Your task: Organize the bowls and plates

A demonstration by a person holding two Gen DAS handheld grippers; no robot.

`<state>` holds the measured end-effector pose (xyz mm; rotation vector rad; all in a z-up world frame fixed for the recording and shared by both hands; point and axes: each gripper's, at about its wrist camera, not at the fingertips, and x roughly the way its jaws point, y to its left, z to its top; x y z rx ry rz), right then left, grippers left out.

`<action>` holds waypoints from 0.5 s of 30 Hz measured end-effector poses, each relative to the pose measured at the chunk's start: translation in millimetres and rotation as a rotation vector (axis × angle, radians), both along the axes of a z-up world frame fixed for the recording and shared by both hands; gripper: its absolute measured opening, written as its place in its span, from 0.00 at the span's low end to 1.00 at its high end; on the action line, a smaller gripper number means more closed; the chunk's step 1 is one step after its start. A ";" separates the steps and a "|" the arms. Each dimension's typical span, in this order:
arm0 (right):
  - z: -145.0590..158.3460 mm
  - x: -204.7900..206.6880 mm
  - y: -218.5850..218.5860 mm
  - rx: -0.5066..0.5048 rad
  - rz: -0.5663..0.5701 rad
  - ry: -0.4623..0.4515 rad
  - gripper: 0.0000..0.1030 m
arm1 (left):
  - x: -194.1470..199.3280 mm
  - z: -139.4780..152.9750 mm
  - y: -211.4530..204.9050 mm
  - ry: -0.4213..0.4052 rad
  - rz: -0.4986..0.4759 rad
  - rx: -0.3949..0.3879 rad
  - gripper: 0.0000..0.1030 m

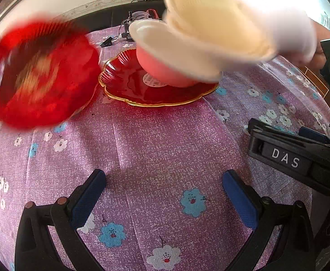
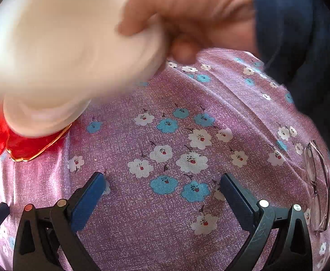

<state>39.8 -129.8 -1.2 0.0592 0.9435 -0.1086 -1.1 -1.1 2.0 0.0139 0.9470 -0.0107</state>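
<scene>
Bowl (image 1: 165, 56) well beyond open left hand-held gripper (image 1: 163, 194)

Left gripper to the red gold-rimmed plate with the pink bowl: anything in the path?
Nothing on the cloth between the open left gripper and the red gold-rimmed plate holding the pink bowl. Blurred cream dishes, hand-held, hang above it.

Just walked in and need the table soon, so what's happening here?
Dishes are being set out. A bare hand moves blurred cream dishes over a pink bowl sitting on a gold-rimmed red plate; another red dish blurs past. Both left tongs and right tongs hover open and empty over the floral tablecloth.
</scene>
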 end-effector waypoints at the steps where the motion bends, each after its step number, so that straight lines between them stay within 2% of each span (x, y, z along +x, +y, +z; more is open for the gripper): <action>1: -0.1 0.1 -0.3 0.000 0.000 0.000 0.99 | 0.2 -0.2 0.1 0.000 0.000 0.000 1.00; 15: 0.8 0.7 -0.2 0.000 0.000 0.000 0.99 | 0.6 -2.1 1.2 0.001 0.000 0.000 1.00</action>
